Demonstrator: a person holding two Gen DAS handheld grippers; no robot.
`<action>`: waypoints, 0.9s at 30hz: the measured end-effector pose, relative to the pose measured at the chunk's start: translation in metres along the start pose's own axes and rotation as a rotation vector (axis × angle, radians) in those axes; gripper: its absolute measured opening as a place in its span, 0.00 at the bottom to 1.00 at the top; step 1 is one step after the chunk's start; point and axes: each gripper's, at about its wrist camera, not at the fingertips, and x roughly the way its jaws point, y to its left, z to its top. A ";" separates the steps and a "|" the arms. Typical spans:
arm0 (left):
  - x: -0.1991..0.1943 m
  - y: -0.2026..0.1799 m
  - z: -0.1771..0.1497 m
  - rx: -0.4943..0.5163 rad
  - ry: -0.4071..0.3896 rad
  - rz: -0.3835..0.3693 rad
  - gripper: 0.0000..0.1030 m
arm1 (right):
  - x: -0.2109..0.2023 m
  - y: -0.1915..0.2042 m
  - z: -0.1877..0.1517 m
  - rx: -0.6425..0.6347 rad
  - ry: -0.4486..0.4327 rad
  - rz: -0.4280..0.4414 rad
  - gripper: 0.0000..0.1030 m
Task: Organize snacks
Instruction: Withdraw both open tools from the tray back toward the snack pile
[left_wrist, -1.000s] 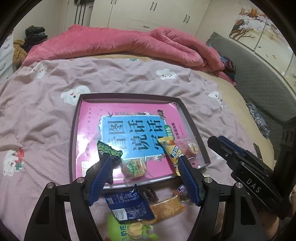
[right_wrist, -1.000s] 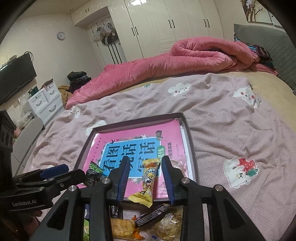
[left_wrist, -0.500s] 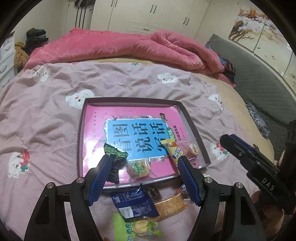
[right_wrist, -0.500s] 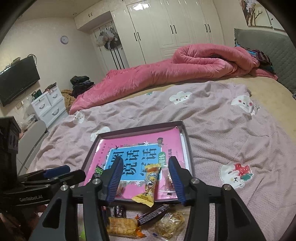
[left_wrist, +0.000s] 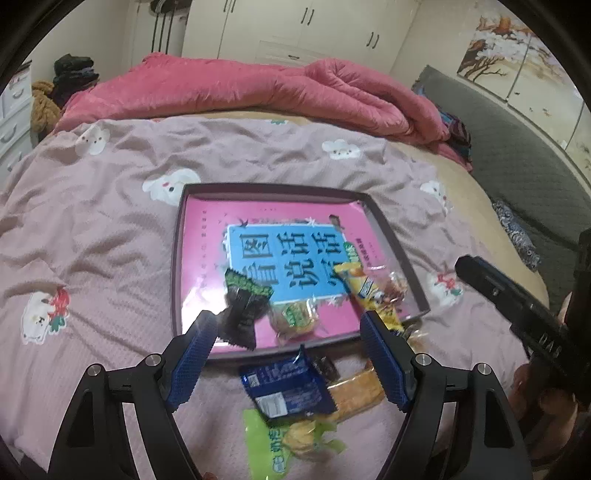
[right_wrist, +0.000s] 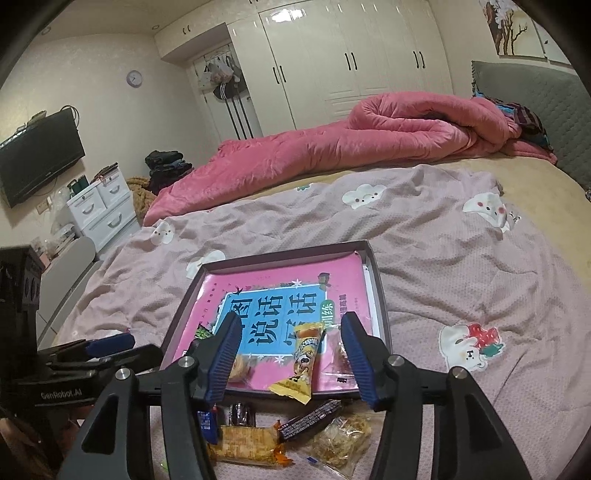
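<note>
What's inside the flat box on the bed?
Inside the box lies a pink book, with four snacks on top: dark-green packet, round cake, yellow bar, clear-wrapped snack. The box bottom is covered.

Warm, dim indoor light across both views, and the colours run yellowish. Glare sits on the glossy pink book cover (left_wrist: 207, 258) toward the tray's near left corner, and on the wardrobe doors (right_wrist: 332, 48) in the right wrist view. Fisheye bending is strong: the bed (left_wrist: 92, 221) bulges like a dome, and black vignette cuts every corner. The green snack packet (left_wrist: 280, 439) at the bottom of the left wrist view is smeared and soft. Shadows on the bed are faint, with no hard edges.
</note>
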 end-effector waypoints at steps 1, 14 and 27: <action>0.000 0.001 -0.002 -0.002 0.001 -0.001 0.78 | 0.000 -0.001 0.000 0.000 0.001 0.001 0.54; 0.004 0.013 -0.016 -0.023 0.025 0.008 0.78 | 0.009 -0.014 -0.023 0.007 0.059 -0.022 0.57; 0.009 0.016 -0.024 -0.042 0.052 0.007 0.79 | 0.013 -0.016 -0.048 0.011 0.108 -0.046 0.60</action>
